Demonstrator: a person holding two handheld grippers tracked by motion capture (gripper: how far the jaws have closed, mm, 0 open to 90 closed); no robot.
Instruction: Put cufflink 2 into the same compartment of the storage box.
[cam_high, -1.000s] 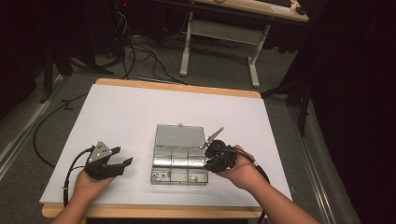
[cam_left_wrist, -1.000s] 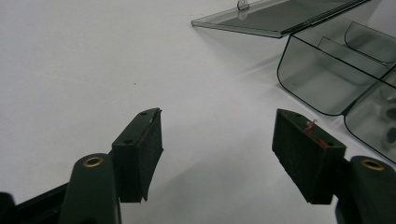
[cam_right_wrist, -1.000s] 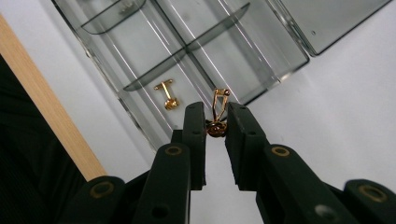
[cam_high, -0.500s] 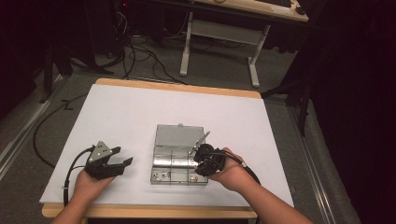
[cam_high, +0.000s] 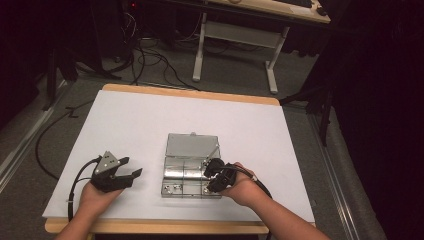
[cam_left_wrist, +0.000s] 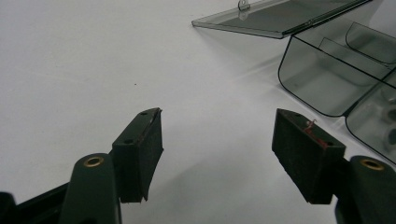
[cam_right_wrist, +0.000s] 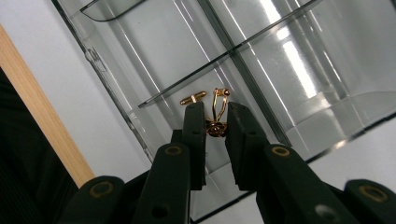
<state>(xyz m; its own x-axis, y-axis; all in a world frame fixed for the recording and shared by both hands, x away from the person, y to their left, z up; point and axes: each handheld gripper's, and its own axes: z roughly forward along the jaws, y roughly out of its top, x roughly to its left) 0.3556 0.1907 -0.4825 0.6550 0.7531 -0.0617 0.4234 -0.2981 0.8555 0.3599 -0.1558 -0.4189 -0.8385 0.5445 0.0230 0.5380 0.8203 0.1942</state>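
A clear plastic compartment box (cam_high: 165, 172) lies on the white table with its lid (cam_high: 192, 145) folded back flat. My right gripper (cam_high: 207, 176) hangs low over the box's near right compartment. In the right gripper view my right gripper (cam_right_wrist: 217, 111) is shut on a small gold cufflink (cam_right_wrist: 216, 128), pinched by its round head with the post pointing away. A short gold bar (cam_right_wrist: 193, 98) shows just beyond the tips; I cannot tell whether it belongs to the same cufflink. My left gripper (cam_high: 131, 168) rests at the table's left, open and empty (cam_left_wrist: 217, 126), with the box (cam_left_wrist: 317, 84) ahead to its right.
Small metal items lie in the box's near left compartment (cam_high: 172, 188). The table's wooden front edge (cam_right_wrist: 42, 121) runs close beside the box. Bare white surface (cam_high: 130, 125) spreads left of and behind the box. Desk legs and cables stand on the floor beyond.
My right hand has moved left and down with the cufflink, from the box's right edge to low over its near right compartment. The left hand has stayed still.
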